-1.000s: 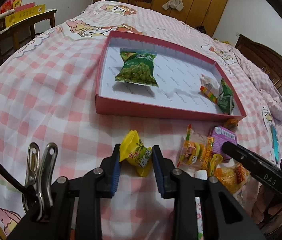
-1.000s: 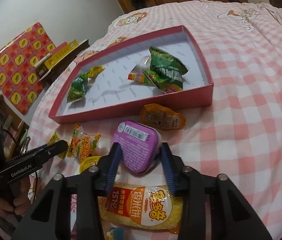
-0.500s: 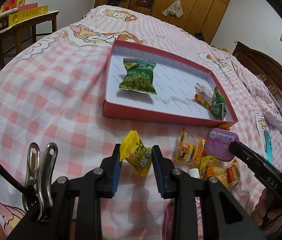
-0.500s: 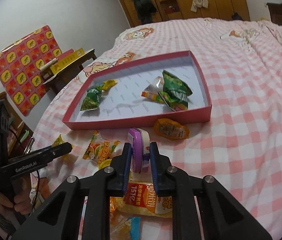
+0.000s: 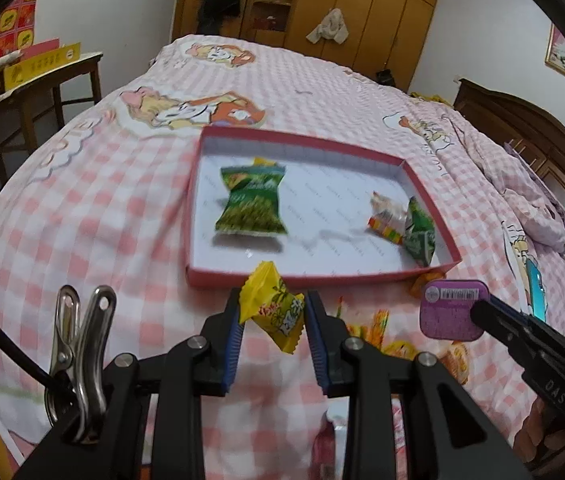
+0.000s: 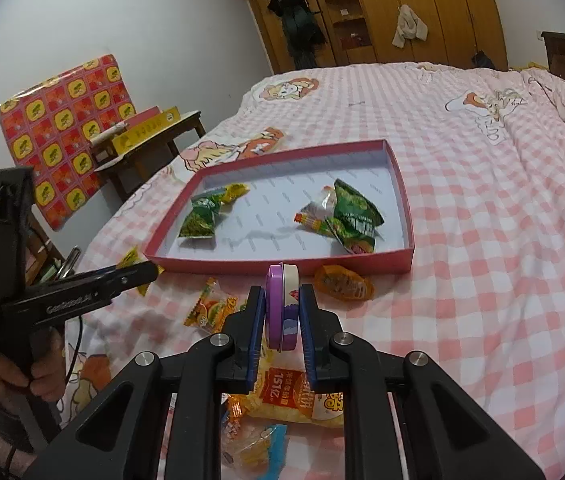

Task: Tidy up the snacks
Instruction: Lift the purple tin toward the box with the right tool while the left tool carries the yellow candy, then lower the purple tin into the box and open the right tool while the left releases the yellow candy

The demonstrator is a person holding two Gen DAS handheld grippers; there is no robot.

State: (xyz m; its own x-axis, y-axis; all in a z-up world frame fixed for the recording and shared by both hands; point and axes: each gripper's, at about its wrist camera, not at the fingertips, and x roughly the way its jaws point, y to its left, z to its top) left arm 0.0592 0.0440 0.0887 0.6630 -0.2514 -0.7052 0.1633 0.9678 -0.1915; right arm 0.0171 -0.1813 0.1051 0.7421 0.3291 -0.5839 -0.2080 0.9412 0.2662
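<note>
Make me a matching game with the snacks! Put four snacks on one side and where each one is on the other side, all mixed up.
Snacks:
1. yellow candy
2. purple tin
3. green pea packet
4. orange jelly cup

Places:
A. lying inside the red box
B. held in the right gripper
C. on the bedspread just outside the box
D. held in the left gripper

Pairs: 1-D, 2-B, 3-A, 4-C

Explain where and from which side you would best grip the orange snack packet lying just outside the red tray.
Grip the orange snack packet across its narrow width, coming from above. It lies flat on the bedspread, with its long side along the red tray wall, so a side approach would likely hit that wall.
</note>
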